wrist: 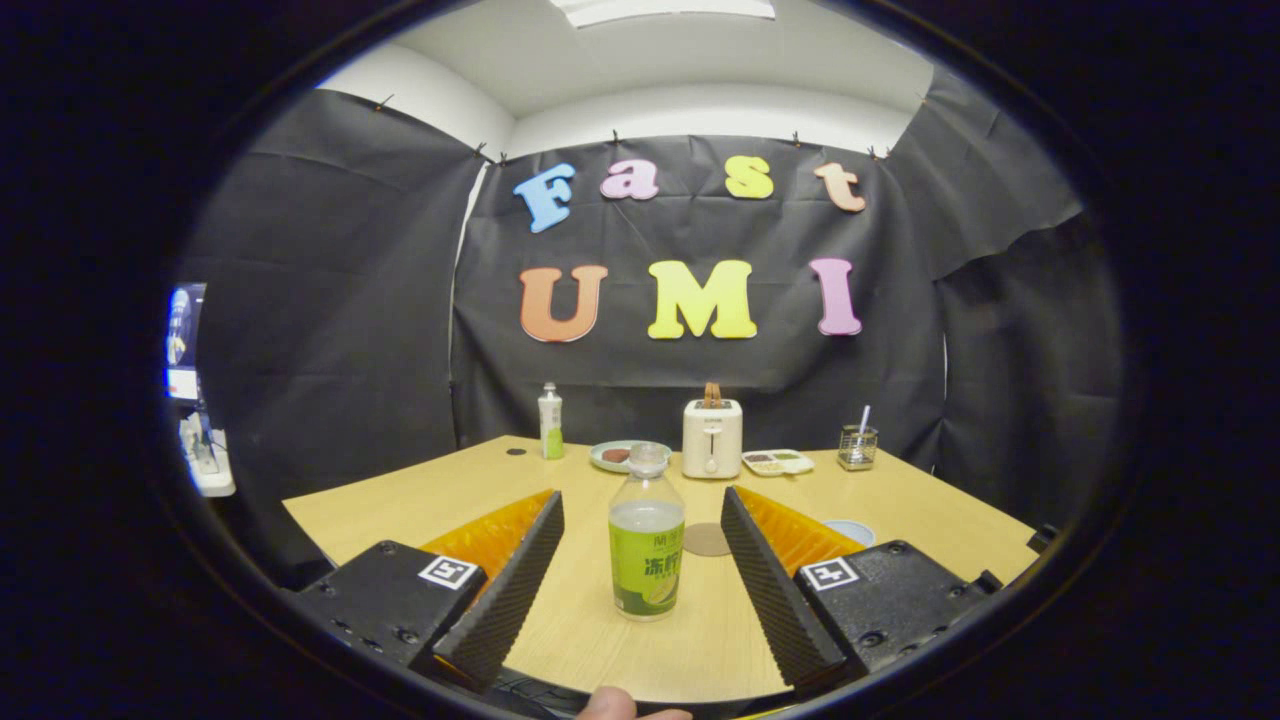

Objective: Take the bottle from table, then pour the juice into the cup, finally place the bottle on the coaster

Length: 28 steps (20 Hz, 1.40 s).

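A clear bottle with a green label and pale juice stands upright on the wooden table, between my two fingers and a little ahead of their tips. My gripper is open, with a gap on each side of the bottle. A round brown coaster lies flat just beyond the bottle, to its right. The rim of a pale cup peeks out behind my right finger, mostly hidden by it.
Along the table's far edge stand a second bottle, a plate with food, a cream toaster, a small divided dish and a wire holder. A fingertip shows below the gripper.
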### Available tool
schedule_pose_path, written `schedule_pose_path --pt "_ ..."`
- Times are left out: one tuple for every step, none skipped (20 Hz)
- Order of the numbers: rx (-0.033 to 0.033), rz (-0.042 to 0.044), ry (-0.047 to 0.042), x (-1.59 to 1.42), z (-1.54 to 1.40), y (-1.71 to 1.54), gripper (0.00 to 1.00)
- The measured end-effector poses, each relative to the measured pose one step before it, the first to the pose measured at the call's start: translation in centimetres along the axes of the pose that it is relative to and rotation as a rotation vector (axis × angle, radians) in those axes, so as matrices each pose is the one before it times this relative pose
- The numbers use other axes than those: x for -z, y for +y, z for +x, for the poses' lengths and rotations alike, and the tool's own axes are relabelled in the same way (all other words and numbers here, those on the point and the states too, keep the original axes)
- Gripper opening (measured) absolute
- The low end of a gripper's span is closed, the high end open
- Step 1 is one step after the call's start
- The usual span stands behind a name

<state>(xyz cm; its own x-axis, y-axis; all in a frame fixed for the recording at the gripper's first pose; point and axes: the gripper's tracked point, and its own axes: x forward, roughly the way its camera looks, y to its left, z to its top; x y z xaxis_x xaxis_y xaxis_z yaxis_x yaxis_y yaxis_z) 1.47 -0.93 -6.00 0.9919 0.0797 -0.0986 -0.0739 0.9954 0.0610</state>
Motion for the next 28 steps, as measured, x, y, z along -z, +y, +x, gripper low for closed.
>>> schedule_pose_path --pt "0.00414 -0.00174 0.01490 0.630 0.300 -0.102 1.00" --pt "-0.00599 -0.00610 0.00971 0.488 0.364 0.222 1.00" --pt "-0.00821 -0.01078 0.00923 0.425 0.403 0.274 1.00" --pt "-0.00026 -0.00970 0.00675 0.425 0.324 -0.081 1.00" --pt "0.00705 -0.00809 0.00502 0.330 0.450 -0.107 1.00" --pt "0.00520 -0.00329 0.00842 0.402 0.517 -0.153 1.00" --pt "0.00897 0.00819 0.01578 0.562 0.600 -0.104 1.00" --pt "0.00956 0.01048 0.01092 0.573 0.455 -0.132 1.00" --pt "0.00565 0.00809 0.01012 0.386 0.481 0.031 1.00" --pt "0.00052 0.00454 0.01057 0.442 0.570 0.205 1.00" --pt "0.00066 0.00115 0.01036 0.353 0.443 0.062 1.00" --pt "0.00533 -0.00063 0.00516 0.255 0.536 -0.159 1.00" --pt "0.00549 -0.00031 0.00704 0.304 0.470 -0.224 1.00" --pt "0.00108 -0.00129 0.01112 0.385 0.546 -0.012 1.00" --pt "-0.00034 -0.00129 0.01412 0.341 0.550 0.057 1.00" --pt "-0.00251 -0.00236 0.01366 0.295 0.461 0.154 1.00" --pt "-0.00120 -0.00452 0.01370 0.185 0.472 0.085 1.00" --pt "0.00365 -0.00628 0.01342 0.079 0.358 -0.049 1.00" --pt "0.00590 -0.00665 0.00871 0.011 0.345 -0.012 1.00" --pt "0.00582 -0.00573 0.00982 -0.019 0.395 -0.064 1.00" --pt "0.00488 -0.00404 0.01383 0.002 0.265 -0.040 1.00" --pt "0.00059 -0.00103 0.00606 0.084 0.246 0.068 1.00" --pt "-0.00347 0.00086 0.00734 -0.023 0.171 0.069 1.00" --pt "-0.00289 0.00006 0.00492 0.001 0.170 0.006 1.00" --pt "0.00387 -0.00061 0.00551 -0.066 0.247 -0.036 1.00" --pt "0.00204 0.00056 0.00485 0.028 0.060 -0.102 1.00" --pt "0.00001 0.00608 0.00035 -0.137 0.133 -0.070 1.00" --pt "-0.00554 0.00438 -0.00149 -0.140 0.117 0.075 1.00"
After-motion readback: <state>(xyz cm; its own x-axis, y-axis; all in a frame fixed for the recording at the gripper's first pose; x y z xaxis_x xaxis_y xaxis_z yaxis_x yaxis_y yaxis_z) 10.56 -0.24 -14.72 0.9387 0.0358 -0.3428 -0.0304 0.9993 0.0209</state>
